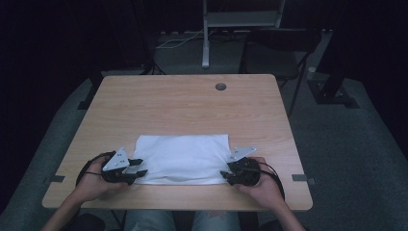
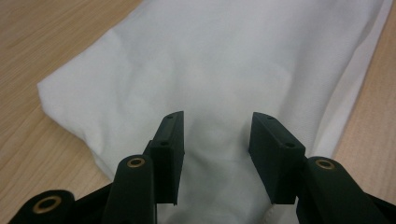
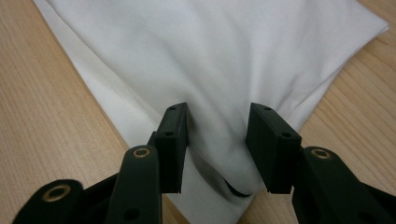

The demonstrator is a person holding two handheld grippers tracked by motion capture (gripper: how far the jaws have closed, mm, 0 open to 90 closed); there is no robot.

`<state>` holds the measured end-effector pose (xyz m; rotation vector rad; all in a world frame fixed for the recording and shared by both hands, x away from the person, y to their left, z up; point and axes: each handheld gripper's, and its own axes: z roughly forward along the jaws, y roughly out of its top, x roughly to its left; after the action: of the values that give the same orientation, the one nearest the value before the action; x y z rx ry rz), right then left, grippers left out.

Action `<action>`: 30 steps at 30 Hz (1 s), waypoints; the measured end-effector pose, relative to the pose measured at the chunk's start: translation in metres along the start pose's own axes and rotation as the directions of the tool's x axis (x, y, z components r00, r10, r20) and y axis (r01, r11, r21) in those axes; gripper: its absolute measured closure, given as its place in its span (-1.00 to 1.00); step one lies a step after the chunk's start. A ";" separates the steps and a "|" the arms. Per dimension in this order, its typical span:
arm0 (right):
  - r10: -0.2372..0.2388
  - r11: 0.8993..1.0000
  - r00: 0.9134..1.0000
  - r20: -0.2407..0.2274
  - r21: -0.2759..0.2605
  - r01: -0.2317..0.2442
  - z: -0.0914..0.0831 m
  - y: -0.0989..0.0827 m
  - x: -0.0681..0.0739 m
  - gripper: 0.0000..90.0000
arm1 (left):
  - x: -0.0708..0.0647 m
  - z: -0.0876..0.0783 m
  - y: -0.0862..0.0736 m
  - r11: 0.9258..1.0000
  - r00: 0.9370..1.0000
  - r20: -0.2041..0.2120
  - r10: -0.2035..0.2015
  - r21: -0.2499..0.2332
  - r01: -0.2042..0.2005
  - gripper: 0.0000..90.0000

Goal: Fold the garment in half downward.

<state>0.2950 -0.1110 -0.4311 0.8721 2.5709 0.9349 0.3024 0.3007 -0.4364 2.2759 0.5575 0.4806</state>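
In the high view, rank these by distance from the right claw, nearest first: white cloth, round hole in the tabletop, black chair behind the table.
1. white cloth, right beside the right claw, at the table's near edge.
2. round hole, near the table's far edge.
3. black chair, on the floor beyond the table.

L gripper (image 1: 135,169) & R gripper (image 1: 227,175) at folded white cloth's (image 1: 183,156) near corners.

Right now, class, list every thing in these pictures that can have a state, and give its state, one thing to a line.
white cloth: folded flat on the table, near edge bunched up between the grippers.
left gripper: jaws apart, over the cloth's near left corner, not pinching it.
right gripper: jaws apart, cloth's near right corner between them, not clamped.
table: bare wood beyond the cloth.
chair: standing behind the table, unoccupied.
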 end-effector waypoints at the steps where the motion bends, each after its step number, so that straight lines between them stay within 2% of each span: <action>1: 0.010 1.000 1.000 -0.003 0.001 -0.010 0.000 0.000 -0.001 0.26 | 0.001 0.001 0.000 1.000 1.000 -0.002 -0.002 0.000 0.002 0.24; 10: 0.038 0.999 0.999 0.012 -0.001 -0.038 0.004 0.004 -0.016 0.26 | 0.009 0.014 0.011 1.000 0.999 -0.034 -0.003 0.005 0.003 0.24; 14: 0.053 0.998 0.998 0.025 0.013 -0.054 0.007 0.009 -0.024 0.25 | 0.016 0.021 0.015 1.000 0.999 -0.038 -0.018 0.003 0.019 0.23; 17: 0.052 0.998 0.998 0.027 0.028 -0.053 0.008 0.015 -0.026 0.16 | 0.020 0.022 0.020 1.000 0.999 -0.047 -0.027 -0.005 0.027 0.16; 22: 0.069 0.997 0.998 -0.001 -0.032 -0.069 0.009 0.038 -0.016 0.03 | 0.019 0.021 0.043 0.995 0.996 -0.049 -0.072 -0.071 0.069 -0.01; 28: 0.032 0.999 0.999 -0.023 -0.013 -0.032 0.033 0.067 0.005 -0.05 | -0.005 0.037 0.062 0.998 1.000 -0.012 -0.012 -0.054 0.011 -0.06; 30: 0.038 0.999 0.999 -0.027 -0.002 -0.038 0.043 0.071 0.009 -0.07 | -0.011 0.043 0.065 0.999 1.000 -0.016 0.004 -0.040 -0.005 -0.06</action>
<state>0.3385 -0.0411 -0.4170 0.9165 2.5833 0.9669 0.3305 0.2294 -0.4196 2.2373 0.5462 0.5079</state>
